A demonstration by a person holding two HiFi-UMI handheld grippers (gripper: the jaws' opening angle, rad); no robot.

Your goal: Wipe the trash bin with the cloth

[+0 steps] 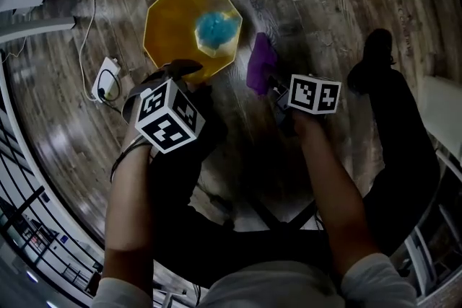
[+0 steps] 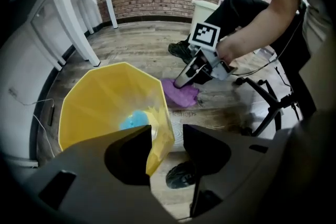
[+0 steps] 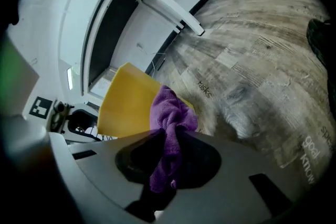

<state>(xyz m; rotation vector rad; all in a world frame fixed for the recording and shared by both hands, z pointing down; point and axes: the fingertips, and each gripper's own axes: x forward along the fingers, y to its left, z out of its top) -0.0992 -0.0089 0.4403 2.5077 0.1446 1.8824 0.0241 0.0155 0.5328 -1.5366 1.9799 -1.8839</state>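
A yellow faceted trash bin [image 1: 173, 25] stands on the wooden floor with something blue [image 1: 216, 29] in its bottom. My left gripper [image 1: 180, 72] is at the bin's near rim. In the left gripper view the left gripper [image 2: 167, 129] has its jaws apart, with the yellow rim [image 2: 160, 144] between them; a gap shows beside the right jaw. My right gripper [image 1: 273, 81] is held just right of the bin, shut on a purple cloth [image 1: 260, 63]. In the right gripper view the cloth [image 3: 170, 113] bunches out of the closed jaws in front of the bin's outer wall [image 3: 126, 102].
A white plug block with cables [image 1: 107, 79] lies on the floor left of the bin. A black shoe [image 1: 372, 54] rests to the right. White table legs [image 2: 79, 34] stand behind the bin, and a black stool frame [image 2: 268, 107] is at the right.
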